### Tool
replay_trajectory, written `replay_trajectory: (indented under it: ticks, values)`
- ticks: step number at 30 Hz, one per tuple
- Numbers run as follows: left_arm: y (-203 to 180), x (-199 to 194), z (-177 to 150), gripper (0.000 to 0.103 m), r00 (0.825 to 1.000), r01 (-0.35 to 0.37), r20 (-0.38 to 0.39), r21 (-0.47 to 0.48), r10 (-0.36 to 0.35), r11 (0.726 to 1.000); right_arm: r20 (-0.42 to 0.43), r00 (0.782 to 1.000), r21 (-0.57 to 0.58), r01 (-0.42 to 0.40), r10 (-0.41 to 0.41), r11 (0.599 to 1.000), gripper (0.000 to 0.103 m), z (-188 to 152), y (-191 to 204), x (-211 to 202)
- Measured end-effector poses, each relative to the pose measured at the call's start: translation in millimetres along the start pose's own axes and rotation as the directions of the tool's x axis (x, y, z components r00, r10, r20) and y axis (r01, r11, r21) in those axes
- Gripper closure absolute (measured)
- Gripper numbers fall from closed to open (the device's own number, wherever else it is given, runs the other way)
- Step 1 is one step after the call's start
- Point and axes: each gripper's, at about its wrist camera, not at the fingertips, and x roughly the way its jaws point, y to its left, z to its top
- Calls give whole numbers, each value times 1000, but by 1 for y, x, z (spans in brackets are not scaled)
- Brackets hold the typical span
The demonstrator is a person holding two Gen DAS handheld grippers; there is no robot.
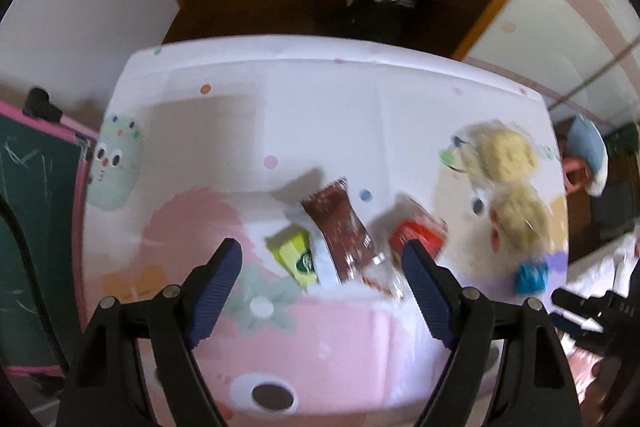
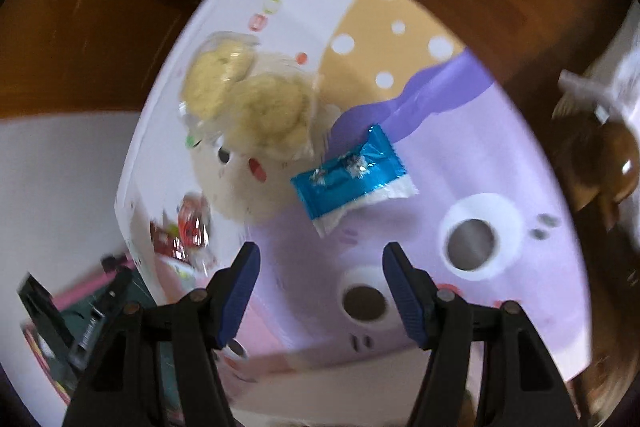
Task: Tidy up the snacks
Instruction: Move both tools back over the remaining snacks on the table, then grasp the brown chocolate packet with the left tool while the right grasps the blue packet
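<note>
Snacks lie scattered on a cartoon-printed table (image 1: 320, 107), and we judge the step in hand to be the reach for a first pick with both grippers pointing steeply down. In the left wrist view the left gripper (image 1: 322, 267) has its jaws spread wide with nothing between the pads, and just above them, at lower centre of the frame, sit a dark red packet (image 1: 340, 231), a yellow-green packet (image 1: 294, 259) on its left and a red packet (image 1: 416, 235) on its right (all three close together, edges blurred, so we cannot tell which overlap). The dark red packet's long axis runs from upper left to lower right, its near end pointing down toward the gripper. In the right wrist view the right gripper (image 2: 320, 263) is likewise empty, jaws apart, and the blue packet (image 2: 352, 171) lies just above it at centre, well clear of the two clear-wrapped cookies (image 2: 244, 99) at upper left. Its long axis tilts from lower left up to upper right. To do this well, we would turn each wrist so the pads close across the packet's short side, come down on the middle, and keep the left pads off the neighbours.
</note>
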Motion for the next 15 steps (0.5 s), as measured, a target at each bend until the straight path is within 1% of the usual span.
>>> replay_trajectory:
  ticks: [2, 7, 12, 14, 15]
  values:
    - [3, 17, 4, 22, 1000, 12, -16, -28, -13, 1000, -2, 1000, 44, -3, 3, 999, 39, 6, -1, 15]
    - [8, 40, 8, 22, 999, 31, -30, -72, -33, 997, 22, 999, 97, 34, -36, 995, 39, 16, 0, 34]
    - [10, 57, 10, 23, 997, 55, -45, -116, -60, 992, 62, 991, 85, 113, -119, 990, 39, 21, 11, 40]
    - [8, 63, 10, 25, 997, 58, -49, -124, -65, 991, 80, 982, 56, 165, -169, 985, 42, 20, 20, 41]
    - [7, 66, 11, 26, 996, 59, -52, -123, -66, 991, 92, 976, 45, 195, -199, 980, 49, 20, 24, 42]
